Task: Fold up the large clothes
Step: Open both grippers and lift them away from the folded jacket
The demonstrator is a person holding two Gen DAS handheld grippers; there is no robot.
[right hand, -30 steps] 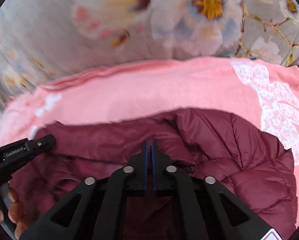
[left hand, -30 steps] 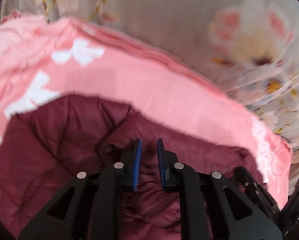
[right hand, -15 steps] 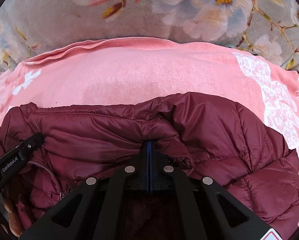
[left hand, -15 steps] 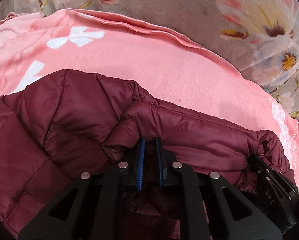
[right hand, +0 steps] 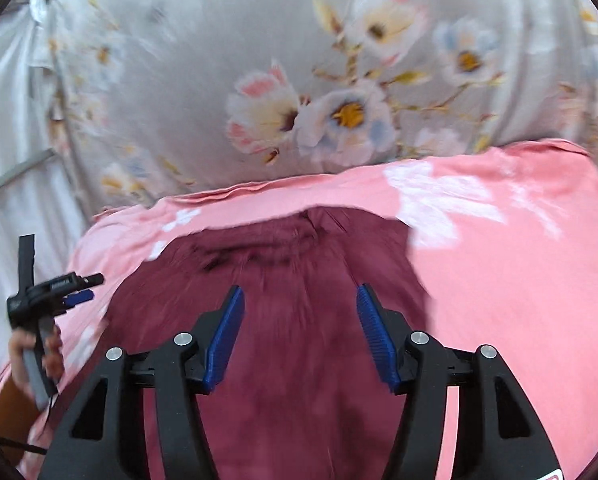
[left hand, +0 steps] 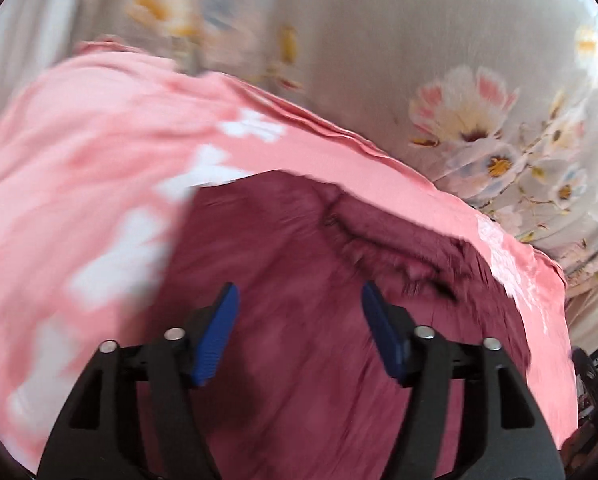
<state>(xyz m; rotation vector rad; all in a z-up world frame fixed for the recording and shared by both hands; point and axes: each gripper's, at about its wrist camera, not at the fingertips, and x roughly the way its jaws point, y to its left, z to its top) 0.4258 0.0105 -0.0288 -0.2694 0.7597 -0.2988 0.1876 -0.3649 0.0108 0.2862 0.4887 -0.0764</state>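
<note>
A dark red puffer jacket [left hand: 299,264] [right hand: 299,280] lies folded on a pink blanket [left hand: 99,160] [right hand: 519,280]; both views are blurred by motion. My left gripper [left hand: 299,300] hovers over the jacket, its jaws opening with nothing between the blue pads [left hand: 215,340]. My right gripper [right hand: 299,300] likewise stands above the jacket, jaws opening and empty, blue pads [right hand: 375,336] apart. In the right wrist view the left gripper [right hand: 71,284] shows at the left edge, held by a hand [right hand: 23,352].
The pink blanket with white bow prints lies on a grey floral bedsheet [right hand: 299,80] [left hand: 459,60]. White fabric [right hand: 7,140] hangs at the far left of the right wrist view.
Both grippers have let go of the jacket's edge, opened, and pulled back and up. The jacket now lies folded on the blanket, farther from both cameras.
</note>
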